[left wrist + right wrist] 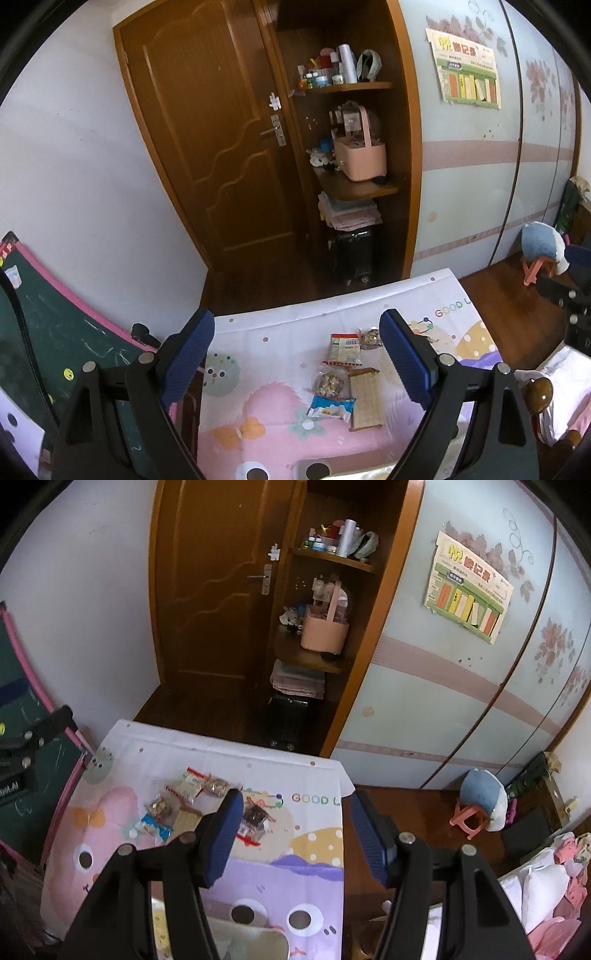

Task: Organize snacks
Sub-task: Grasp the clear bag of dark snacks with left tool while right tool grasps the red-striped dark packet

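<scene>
Both grippers are hanging above the tabletop (258,325) with nothing in them, so the sorting is judged barely begun, with no packet picked yet. The left gripper (297,350) is standing with its blue ribbed pads wide apart; the right gripper (295,827) is also standing apart, less widely, and empty.

The snacks are lying loose in a small cluster on the cartoon-printed cloth covering the tabletop, right of centre in the lower part of the left wrist view. A red-edged white packet (341,349) is sitting farthest up, two clear crinkly bags of mixed bits (328,384) and (369,338) are lying near it, a blue-and-white wrapper (330,406) is lying nearest the camera, and a flat tan wafer-like slab (365,400) is touching it on its right. In the right wrist view, another clear bag with red trim (255,821) is showing just beside the left pad.

The next move is probably calling for descending on one packet and pinching thin, slippery film without dragging its neighbours.
</scene>
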`<state>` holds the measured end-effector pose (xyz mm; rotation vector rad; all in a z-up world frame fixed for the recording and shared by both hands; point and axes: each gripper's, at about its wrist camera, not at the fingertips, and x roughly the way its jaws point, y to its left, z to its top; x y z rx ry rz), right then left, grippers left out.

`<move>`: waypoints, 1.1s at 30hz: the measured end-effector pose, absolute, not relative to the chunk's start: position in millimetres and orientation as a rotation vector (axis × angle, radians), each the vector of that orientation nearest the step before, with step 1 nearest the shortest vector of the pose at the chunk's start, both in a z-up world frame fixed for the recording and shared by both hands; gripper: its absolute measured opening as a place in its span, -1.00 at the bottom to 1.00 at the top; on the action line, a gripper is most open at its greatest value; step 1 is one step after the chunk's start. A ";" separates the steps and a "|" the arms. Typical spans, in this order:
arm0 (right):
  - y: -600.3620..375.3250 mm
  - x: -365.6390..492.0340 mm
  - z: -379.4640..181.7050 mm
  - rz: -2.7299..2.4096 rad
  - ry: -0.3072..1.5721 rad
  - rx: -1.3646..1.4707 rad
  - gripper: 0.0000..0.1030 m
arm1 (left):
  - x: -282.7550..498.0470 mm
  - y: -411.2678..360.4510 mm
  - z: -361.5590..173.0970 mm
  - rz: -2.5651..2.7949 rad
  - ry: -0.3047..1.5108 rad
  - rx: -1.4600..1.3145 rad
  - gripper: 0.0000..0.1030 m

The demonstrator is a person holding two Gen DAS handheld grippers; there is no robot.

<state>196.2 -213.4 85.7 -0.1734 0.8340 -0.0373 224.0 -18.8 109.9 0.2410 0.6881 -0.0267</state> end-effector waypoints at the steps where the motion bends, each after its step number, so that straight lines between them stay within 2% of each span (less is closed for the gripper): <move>1: -215.2 202.6 86.9 -0.043 0.837 -0.168 0.17 | 231.9 -22.3 110.1 -0.027 0.693 0.257 0.75; 5: -226.8 238.4 80.2 -0.055 0.876 -0.116 0.17 | 266.4 -35.0 92.3 -0.010 0.734 0.324 0.75; 9: -232.8 274.9 45.4 -0.049 0.962 -0.065 0.17 | 307.3 -41.0 38.7 0.017 0.827 0.375 0.75; 15: -232.8 317.3 -49.2 -0.025 1.143 0.016 0.17 | 351.6 -31.5 -55.5 0.024 1.009 0.352 0.75; 23: -229.0 344.8 -165.9 -0.022 1.330 0.177 0.17 | 370.6 -12.7 -163.2 -0.011 1.223 0.271 0.70; 27: -226.4 353.4 -199.1 -0.016 1.357 0.274 0.17 | 372.5 -6.3 -195.5 -0.020 1.278 0.243 0.62; 33: -214.8 366.5 -221.6 -0.045 1.375 0.259 0.17 | 375.0 3.7 -214.9 -0.036 1.327 0.171 0.52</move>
